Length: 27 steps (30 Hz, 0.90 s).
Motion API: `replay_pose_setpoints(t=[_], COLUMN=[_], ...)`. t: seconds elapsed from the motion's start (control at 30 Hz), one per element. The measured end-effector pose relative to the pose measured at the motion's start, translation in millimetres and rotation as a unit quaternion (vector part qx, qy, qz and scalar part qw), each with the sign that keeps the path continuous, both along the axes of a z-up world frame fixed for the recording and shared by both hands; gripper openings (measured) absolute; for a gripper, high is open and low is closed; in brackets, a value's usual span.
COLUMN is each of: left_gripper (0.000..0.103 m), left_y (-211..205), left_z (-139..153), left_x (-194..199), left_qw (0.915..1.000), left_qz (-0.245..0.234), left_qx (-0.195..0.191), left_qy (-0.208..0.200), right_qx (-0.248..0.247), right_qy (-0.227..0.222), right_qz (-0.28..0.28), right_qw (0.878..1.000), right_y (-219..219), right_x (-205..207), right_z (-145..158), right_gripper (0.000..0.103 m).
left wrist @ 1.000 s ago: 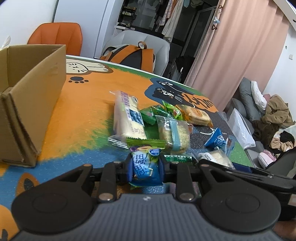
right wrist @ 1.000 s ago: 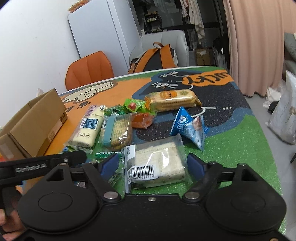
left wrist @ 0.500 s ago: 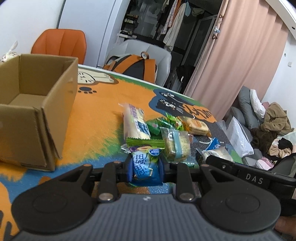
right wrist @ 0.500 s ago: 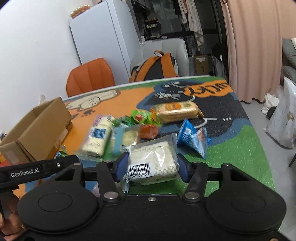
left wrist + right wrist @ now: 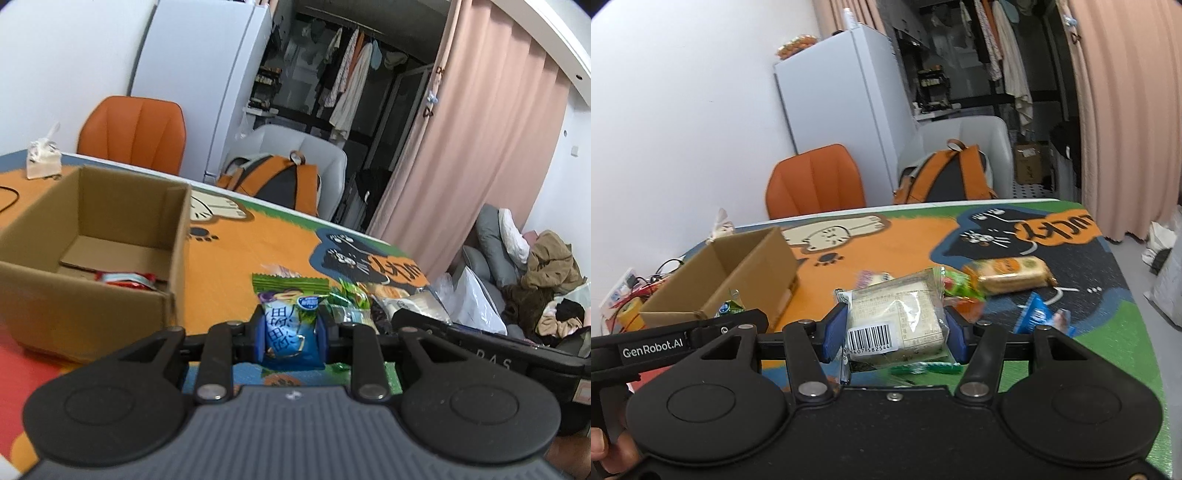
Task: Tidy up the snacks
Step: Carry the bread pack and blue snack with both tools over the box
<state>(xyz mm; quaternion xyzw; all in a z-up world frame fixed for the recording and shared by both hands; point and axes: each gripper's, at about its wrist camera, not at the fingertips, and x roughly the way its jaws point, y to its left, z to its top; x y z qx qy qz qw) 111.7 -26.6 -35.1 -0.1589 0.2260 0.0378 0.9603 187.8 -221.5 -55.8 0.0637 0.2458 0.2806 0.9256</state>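
My left gripper (image 5: 291, 334) is shut on a blue and green snack packet (image 5: 291, 325) and holds it above the table, just right of the open cardboard box (image 5: 110, 236). A red packet (image 5: 125, 278) lies inside the box. My right gripper (image 5: 894, 332) is shut on a clear-wrapped pale cake with a barcode (image 5: 895, 321), lifted above the table. The box (image 5: 738, 273) stands to its left, with the left gripper's body (image 5: 676, 343) and its packet (image 5: 729, 306) in front of it.
Loose snacks stay on the cat-print table mat (image 5: 905, 236): a long cracker pack (image 5: 1008, 275), a blue triangular packet (image 5: 1039, 317) and green and orange wrappers (image 5: 960, 290). An orange chair (image 5: 816, 182) and a backpack on a white chair (image 5: 949, 177) stand behind the table.
Both grippers have risen with their snacks. The right gripper shut on the wrapped cake and lifted it. The left gripper has moved left toward the box, so its inside shows.
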Motion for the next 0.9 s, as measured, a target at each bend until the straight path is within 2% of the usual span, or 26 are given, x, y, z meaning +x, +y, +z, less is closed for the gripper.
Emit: replay_pose_setpoints(t=[0.4, 0.9], left_gripper=[0.026, 0.026], left_y=[22.6, 65.7], left_z=[16.3, 23.8], left_x=[-24.5, -35.2], left_qw=[0.9995, 0.9971], left_qz=[0.024, 0.068], left_qx=[0.0, -0.013], left_qy=[-0.022, -0.032], right_qx=[0.003, 0.005], right_qy=[-0.025, -0.045], right_qz=[0.025, 0.048], right_qw=[0.999, 0.998], right_y=[32.0, 64.1], right_x=[-16.7, -27.6], right_z=[21.2, 34.5], right_gripper=[0.055, 0.055])
